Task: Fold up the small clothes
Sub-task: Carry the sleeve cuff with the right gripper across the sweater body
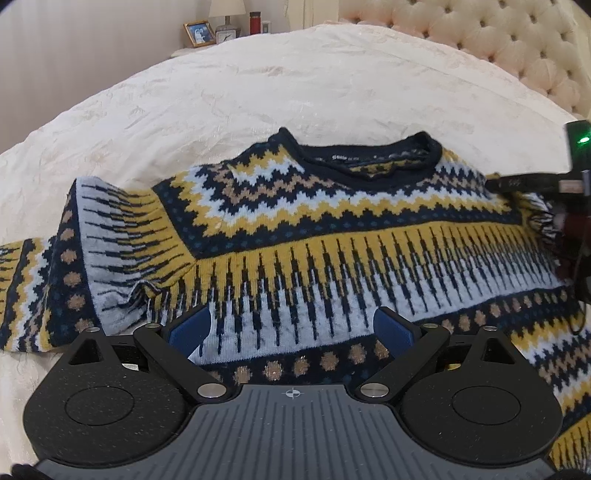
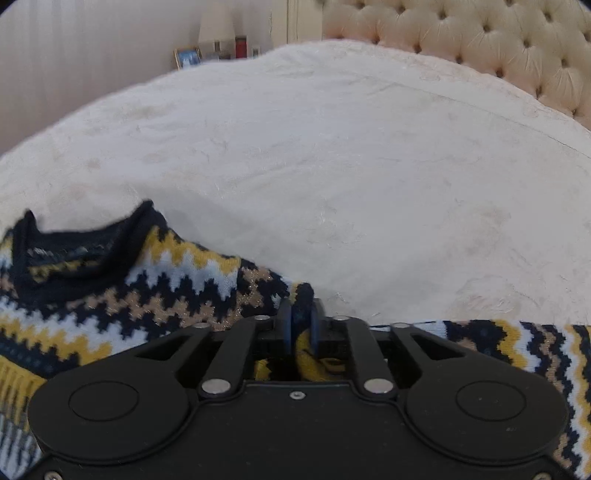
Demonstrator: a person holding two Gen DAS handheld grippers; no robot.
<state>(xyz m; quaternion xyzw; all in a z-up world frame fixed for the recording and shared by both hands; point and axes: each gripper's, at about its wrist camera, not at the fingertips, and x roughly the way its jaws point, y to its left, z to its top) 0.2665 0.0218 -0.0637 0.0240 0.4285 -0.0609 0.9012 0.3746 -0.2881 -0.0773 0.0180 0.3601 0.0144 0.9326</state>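
Note:
A knitted sweater in navy, yellow, white and tan zigzags lies spread on the bed, its navy collar turned away from me. One sleeve runs off to the left. My left gripper hovers open over the sweater's lower body, blue pads wide apart with nothing pinched. In the right wrist view, my right gripper is shut on a bunched fold of the sweater at its right shoulder, and knit shows between the two close pads. The other sleeve extends right.
A cream bedspread covers the bed, with broad bare cover beyond the collar. A tufted headboard stands at the back right. A nightstand at the back left holds a lamp, a framed picture, a clock and a red bottle.

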